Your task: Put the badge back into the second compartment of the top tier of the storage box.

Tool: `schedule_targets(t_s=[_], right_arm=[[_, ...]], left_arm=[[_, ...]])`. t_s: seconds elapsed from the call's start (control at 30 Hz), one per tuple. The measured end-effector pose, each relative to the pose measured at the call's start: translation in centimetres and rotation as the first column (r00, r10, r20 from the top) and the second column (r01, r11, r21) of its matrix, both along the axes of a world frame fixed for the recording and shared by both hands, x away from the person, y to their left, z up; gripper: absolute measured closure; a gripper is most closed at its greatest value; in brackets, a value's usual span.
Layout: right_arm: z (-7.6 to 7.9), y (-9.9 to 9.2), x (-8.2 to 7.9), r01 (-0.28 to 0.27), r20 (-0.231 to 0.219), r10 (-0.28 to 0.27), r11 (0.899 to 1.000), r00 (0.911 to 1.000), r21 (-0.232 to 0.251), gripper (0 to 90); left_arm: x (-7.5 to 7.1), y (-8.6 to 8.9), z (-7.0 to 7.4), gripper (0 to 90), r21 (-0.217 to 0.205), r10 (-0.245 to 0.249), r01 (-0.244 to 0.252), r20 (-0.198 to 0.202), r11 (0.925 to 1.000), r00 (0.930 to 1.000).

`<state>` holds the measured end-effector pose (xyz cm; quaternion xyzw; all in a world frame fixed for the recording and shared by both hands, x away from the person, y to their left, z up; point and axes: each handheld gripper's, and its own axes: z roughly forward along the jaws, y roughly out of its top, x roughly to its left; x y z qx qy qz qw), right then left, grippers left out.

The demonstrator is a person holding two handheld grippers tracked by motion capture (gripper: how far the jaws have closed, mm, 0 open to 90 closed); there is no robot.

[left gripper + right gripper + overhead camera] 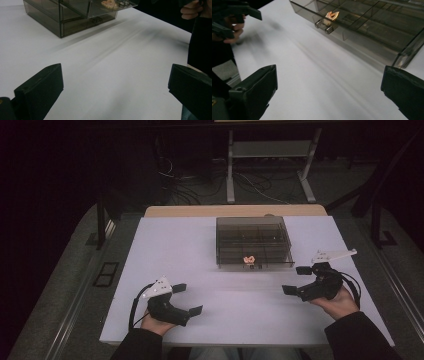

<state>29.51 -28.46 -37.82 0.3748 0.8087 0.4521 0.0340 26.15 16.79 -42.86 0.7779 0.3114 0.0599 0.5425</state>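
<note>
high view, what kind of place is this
Probably a lab or recording workspace: a white table holding one smoky drawer box, loose cables on the floor behind, and a metal stand in the dark.

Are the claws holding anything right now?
No. The left claw and the right claw are both open above the table, holding nothing.

White table (200,245) is carrying a smoky clear drawer box (254,241) near its far edge, right of centre. Small orange thing (248,259) is sitting at box's near face. Metal frame (270,160), cables (185,190) lying on floor beyond.
</note>
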Motion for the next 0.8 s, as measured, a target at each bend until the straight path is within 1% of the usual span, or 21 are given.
schedule_targets(t_s=[0.07,0.1,0.33,0.4,0.5,0.6,0.7,0.8], right_arm=[[-0.5,-0.1,-0.3,0.004,-0.005,-0.004,1.000,1.0000,0.009,0.0],[-0.8,-0.2,-0.3,0.005,0.004,-0.005,1.000,1.0000,0.010,0.0],[-2.1,-0.5,-1.0,0.011,0.012,-0.011,1.000,0.9999,0.019,0.0],[-2.5,-0.6,-1.2,0.010,0.015,-0.011,0.999,0.9998,0.032,0.0],[-3.2,-0.7,-1.5,0.012,0.010,-0.012,0.999,0.9999,0.045,0.0],[-3.7,-0.8,-1.7,0.015,0.009,-0.016,0.999,0.9998,0.046,0.0],[-4.0,-0.8,-1.9,0.012,0.014,-0.013,0.999,0.9998,0.045,0.0],[-4.0,-1.0,-2.1,0.021,0.017,-0.022,0.998,0.9996,0.060,0.0]], left_arm=[[0.0,0.0,0.0,0.0,0.002,-0.001,0.001,0.000,1.0000,1.0000],[0.0,0.0,0.0,0.0,0.002,-0.001,0.001,0.001,1.0000,1.0000],[0.0,0.0,0.0,0.0,0.002,-0.001,0.001,0.000,1.0000,1.0000],[0.0,0.0,0.0,0.0,0.002,-0.002,0.002,0.000,1.0000,1.0000],[0.0,0.0,0.0,0.0,0.002,-0.001,0.001,-0.001,1.0000,1.0000],[0.0,0.0,0.0,0.0,0.004,-0.003,0.003,-0.001,1.0000,1.0000],[0.0,0.0,0.0,0.0,0.003,-0.005,0.005,-0.001,1.0000,1.0000],[0.0,0.0,0.0,0.0,0.001,-0.004,0.004,-0.002,1.0000,1.0000]])
